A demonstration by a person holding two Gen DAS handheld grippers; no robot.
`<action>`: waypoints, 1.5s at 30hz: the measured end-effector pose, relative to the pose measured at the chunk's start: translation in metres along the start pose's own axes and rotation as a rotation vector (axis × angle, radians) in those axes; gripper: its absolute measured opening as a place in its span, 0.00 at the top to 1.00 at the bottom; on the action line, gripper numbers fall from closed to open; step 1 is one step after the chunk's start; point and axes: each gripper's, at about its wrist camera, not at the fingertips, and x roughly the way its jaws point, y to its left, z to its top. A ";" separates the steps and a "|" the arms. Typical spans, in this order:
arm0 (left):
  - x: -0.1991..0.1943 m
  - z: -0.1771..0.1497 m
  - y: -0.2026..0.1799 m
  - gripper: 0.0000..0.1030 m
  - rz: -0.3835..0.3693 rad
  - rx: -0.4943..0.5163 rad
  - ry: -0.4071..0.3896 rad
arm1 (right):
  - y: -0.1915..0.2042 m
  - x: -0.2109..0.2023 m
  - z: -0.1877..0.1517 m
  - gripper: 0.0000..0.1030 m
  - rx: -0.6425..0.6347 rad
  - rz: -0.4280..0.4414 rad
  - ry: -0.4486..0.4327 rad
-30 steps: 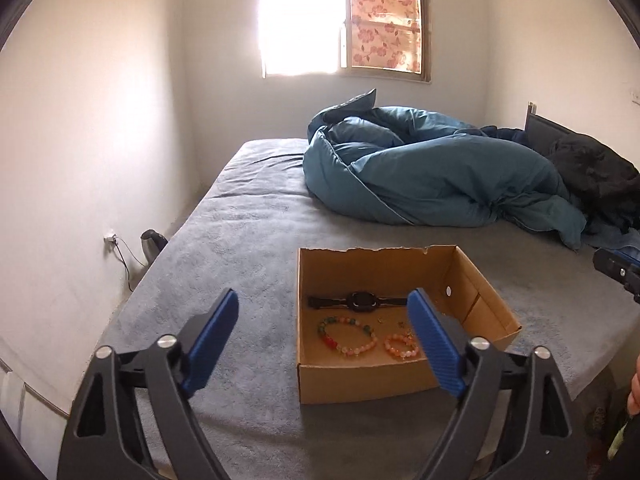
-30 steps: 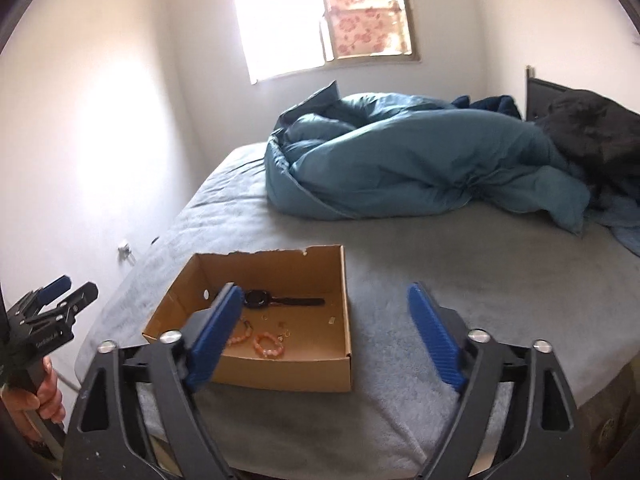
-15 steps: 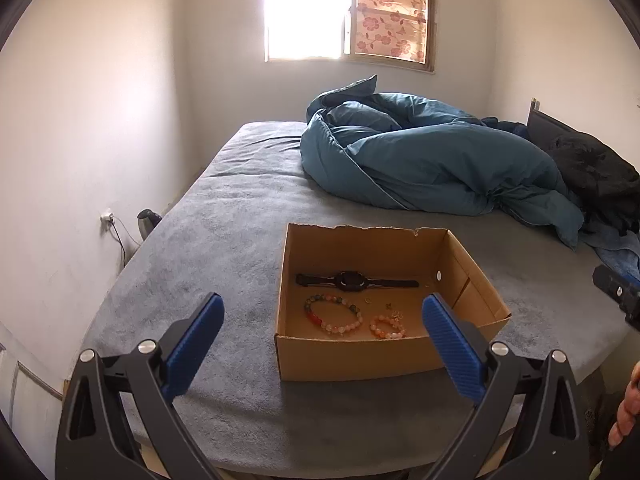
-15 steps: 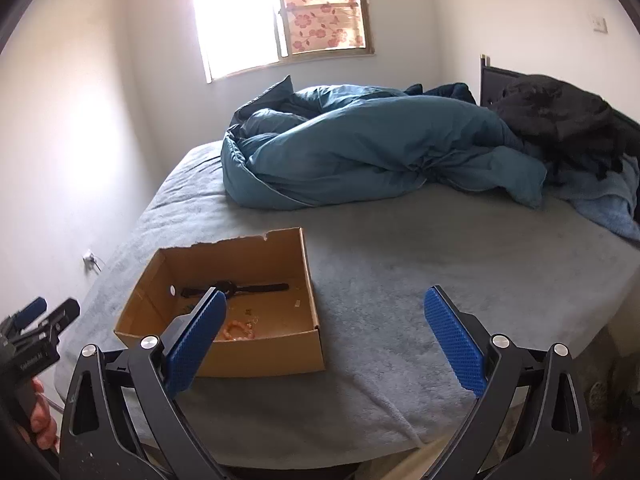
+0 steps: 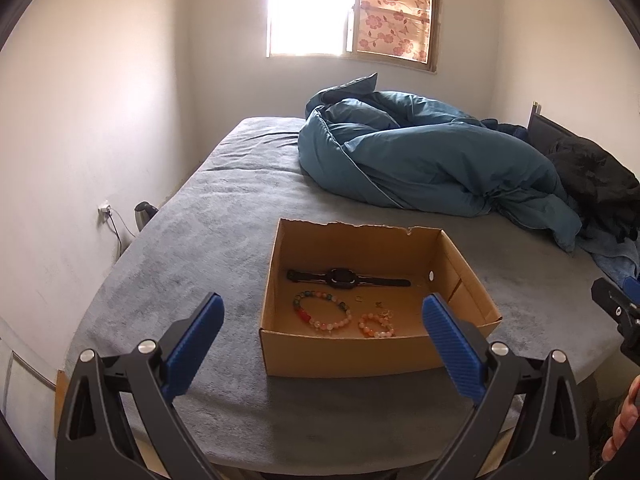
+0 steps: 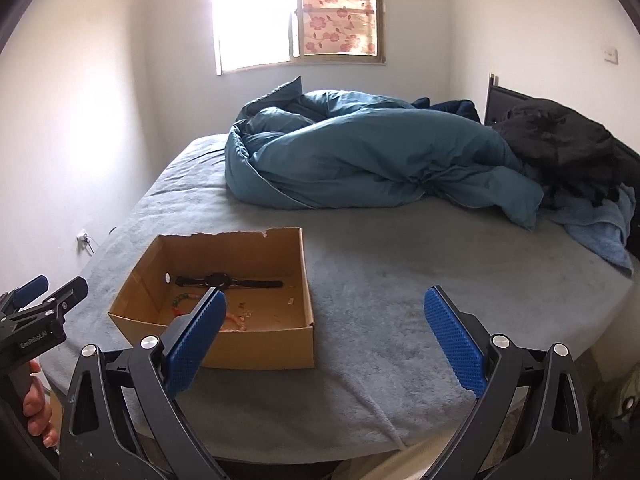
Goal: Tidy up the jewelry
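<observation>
An open cardboard box (image 5: 348, 354) (image 6: 256, 346) sits on the grey bed near its front edge. Inside lie a black watch (image 5: 342, 277) (image 6: 218, 280), a multicolour bead bracelet (image 5: 305, 315) (image 6: 180, 302), a small orange bracelet (image 5: 376, 335) (image 6: 234, 320) and tiny loose pieces (image 5: 360, 299). My left gripper (image 5: 322, 304) (image 6: 60, 284) hovers in front of the box, jaws wide open and empty. My right gripper (image 6: 325, 294) (image 5: 618, 286) is open and empty too, to the right of the box over bare bed. Its left finger (image 6: 196, 328) hides part of the bracelets.
A crumpled blue duvet (image 5: 420, 168) fills the back of the bed, with black clothes (image 6: 560, 140) and a dark headboard at the right. A wall with a socket (image 5: 105, 208) and a kettle (image 5: 144, 212) borders the left. A hand (image 6: 34, 412) grips the left tool.
Both grippers' jaws have spread wider. Both views have drawn back and tilted, so the box looks a little smaller and more of the bed's front edge shows.
</observation>
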 end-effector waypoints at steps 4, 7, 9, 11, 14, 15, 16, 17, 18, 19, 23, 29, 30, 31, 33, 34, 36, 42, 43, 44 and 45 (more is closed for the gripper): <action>0.003 -0.002 -0.001 0.06 -0.004 -0.003 0.017 | -0.002 0.000 0.000 0.08 0.000 -0.005 0.004; 0.005 -0.004 -0.002 0.06 -0.004 -0.004 0.027 | -0.001 -0.001 -0.001 0.08 -0.002 -0.008 0.003; 0.005 -0.004 -0.003 0.06 -0.001 -0.003 0.027 | -0.001 -0.001 -0.001 0.08 0.002 -0.008 0.005; 0.004 -0.004 -0.003 0.06 0.000 0.001 0.028 | -0.002 0.000 -0.002 0.08 0.004 -0.007 0.010; 0.005 -0.004 -0.004 0.06 0.000 0.002 0.030 | -0.001 0.000 -0.002 0.08 0.006 -0.006 0.012; 0.005 -0.004 -0.004 0.06 0.002 0.003 0.029 | -0.001 0.000 -0.002 0.08 0.004 -0.006 0.011; 0.005 -0.004 -0.004 0.06 0.003 0.005 0.030 | -0.001 0.000 -0.001 0.08 0.002 -0.006 0.010; 0.005 -0.005 -0.004 0.06 0.001 0.007 0.031 | 0.000 0.000 -0.001 0.08 0.001 -0.006 0.009; 0.005 -0.005 -0.004 0.06 0.001 0.010 0.033 | 0.000 0.000 -0.001 0.08 0.001 -0.008 0.010; 0.004 -0.005 -0.004 0.06 0.001 0.011 0.033 | 0.000 0.000 -0.001 0.08 0.002 -0.009 0.012; 0.006 -0.006 -0.006 0.06 -0.003 0.021 0.040 | 0.000 0.000 -0.002 0.08 0.004 -0.014 0.018; 0.008 -0.005 -0.008 0.06 -0.011 0.025 0.048 | -0.001 0.001 -0.002 0.08 0.013 -0.019 0.022; 0.008 -0.004 -0.009 0.06 -0.009 0.025 0.048 | -0.002 0.001 -0.001 0.08 0.011 -0.019 0.023; 0.008 -0.004 -0.009 0.06 -0.009 0.025 0.048 | -0.001 0.001 -0.002 0.08 0.013 -0.021 0.024; 0.008 -0.004 -0.008 0.06 -0.009 0.026 0.048 | 0.000 0.001 -0.003 0.08 0.014 -0.023 0.027; 0.008 -0.004 -0.008 0.06 -0.008 0.025 0.048 | 0.000 0.001 -0.003 0.08 0.015 -0.022 0.028; 0.008 -0.004 -0.008 0.06 -0.010 0.026 0.050 | 0.000 0.002 -0.003 0.08 0.016 -0.022 0.031; 0.010 -0.003 -0.009 0.06 -0.012 0.027 0.055 | 0.002 0.003 -0.005 0.08 0.021 -0.025 0.039; 0.010 -0.003 -0.009 0.06 -0.013 0.026 0.056 | 0.002 0.003 -0.005 0.08 0.021 -0.025 0.040; 0.011 -0.004 -0.009 0.06 -0.014 0.026 0.056 | 0.002 0.002 -0.006 0.08 0.021 -0.027 0.040; 0.011 -0.004 -0.009 0.06 -0.013 0.026 0.056 | 0.002 0.002 -0.006 0.08 0.021 -0.029 0.040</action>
